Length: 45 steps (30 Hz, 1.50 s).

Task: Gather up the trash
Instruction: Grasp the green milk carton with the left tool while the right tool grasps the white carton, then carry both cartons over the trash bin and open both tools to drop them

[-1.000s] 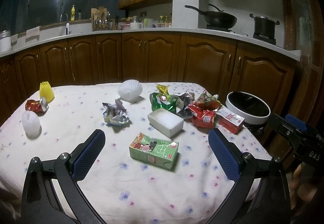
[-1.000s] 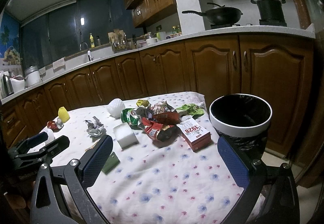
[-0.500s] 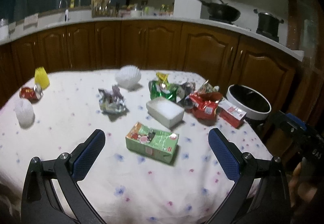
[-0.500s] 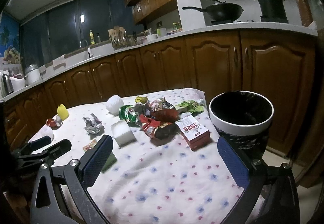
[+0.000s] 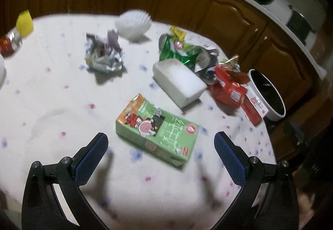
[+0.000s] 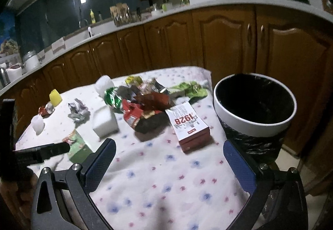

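Green juice carton (image 5: 157,128) flat just ahead of left gripper (image 5: 160,146), jaws spread wide, empty; long axis slanting near-right. Right gripper (image 6: 169,159) also wide, farther off.

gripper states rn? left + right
Left tool: open, holding nothing, above the green carton.
Right tool: open, holding nothing, over the tablecloth.

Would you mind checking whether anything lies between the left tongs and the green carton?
Nothing visible does: the left tongs are open, just short of the green carton, with only bare tablecloth between.
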Motion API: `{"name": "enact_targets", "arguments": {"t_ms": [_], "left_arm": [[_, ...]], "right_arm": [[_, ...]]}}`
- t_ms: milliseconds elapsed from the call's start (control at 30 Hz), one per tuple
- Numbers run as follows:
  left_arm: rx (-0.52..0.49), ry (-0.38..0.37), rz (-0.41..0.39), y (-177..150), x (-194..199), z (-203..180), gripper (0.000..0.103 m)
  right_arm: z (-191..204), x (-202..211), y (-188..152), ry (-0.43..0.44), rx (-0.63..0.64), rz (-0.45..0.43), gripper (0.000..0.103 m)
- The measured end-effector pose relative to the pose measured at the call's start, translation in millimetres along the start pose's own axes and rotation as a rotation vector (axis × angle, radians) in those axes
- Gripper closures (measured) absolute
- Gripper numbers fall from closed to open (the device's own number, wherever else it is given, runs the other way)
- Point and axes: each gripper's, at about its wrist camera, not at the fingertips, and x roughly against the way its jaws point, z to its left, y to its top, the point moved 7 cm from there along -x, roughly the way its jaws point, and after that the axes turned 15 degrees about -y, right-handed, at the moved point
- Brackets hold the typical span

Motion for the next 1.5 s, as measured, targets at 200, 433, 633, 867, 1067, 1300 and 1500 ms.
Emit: {"name": "enact_targets", "arguments": {"t_ms": [200,433,633,867,1067,1300,1500], "left_arm": [[0.068,-0.001,0.056,13.4,-26.0,4.3,0.000],[-0.014,0.051,0.089,26.3,-47.3,-5.1,0.014],[-0.083,0.070,0.128,23.4,-59.0,-4.4,0.046],[-0.118,0.035,0.129,21.2,-53.2,-9.9,0.055],[-0.176,-0.014,0.094,21.7,-36.6,-30.9,0.055],[-0.246,-0.100,0.076,35.0,-35.6,-74.0,0.055],[-0.284,-0.194,0.092,48.6,-47.5,-122.5,0.055]], "right_arm": [[-7.6,-30.4,11.5,-0.009,0.056,0.043,0.001],[-8.1,-71.2,16.0,-0.002,0.125,0.130,0.007],[-4.6,-101.3,10.7,0.018,0.152,0.212,0.021],[-5.8,-104.2,8.7,0.041,0.128,0.228,0.047],[-8.8,-82.8,7.8,0.079,0.060,0.208,0.048],[-25.2,-53.8,17.2,0.083,-0.015,0.153,0.048],[-56.7,-42.0,33.5,0.051,-0.079,0.110,0.048]]}}
